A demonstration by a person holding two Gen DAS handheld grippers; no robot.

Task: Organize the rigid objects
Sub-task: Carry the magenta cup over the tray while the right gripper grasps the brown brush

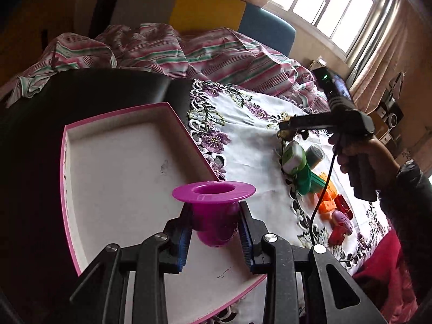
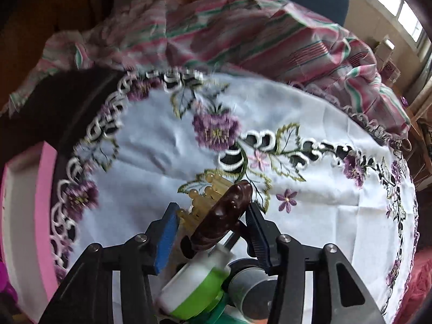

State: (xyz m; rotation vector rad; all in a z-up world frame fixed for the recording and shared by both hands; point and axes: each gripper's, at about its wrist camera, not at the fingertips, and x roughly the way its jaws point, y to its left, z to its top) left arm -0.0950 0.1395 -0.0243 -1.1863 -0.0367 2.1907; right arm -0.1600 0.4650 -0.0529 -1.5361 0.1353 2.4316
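L claw clamped on my magenta funnel cup, held over pink-rimmed tray. R claw: brown hair clip betw pads, can't tell if gripped. Green/white jar just below it, on embroidered cloth over surface.

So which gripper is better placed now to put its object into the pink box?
The left gripper. It is shut on the purple funnel, already above the pink box. The right gripper is around a brown hair clip, still over the tablecloth.
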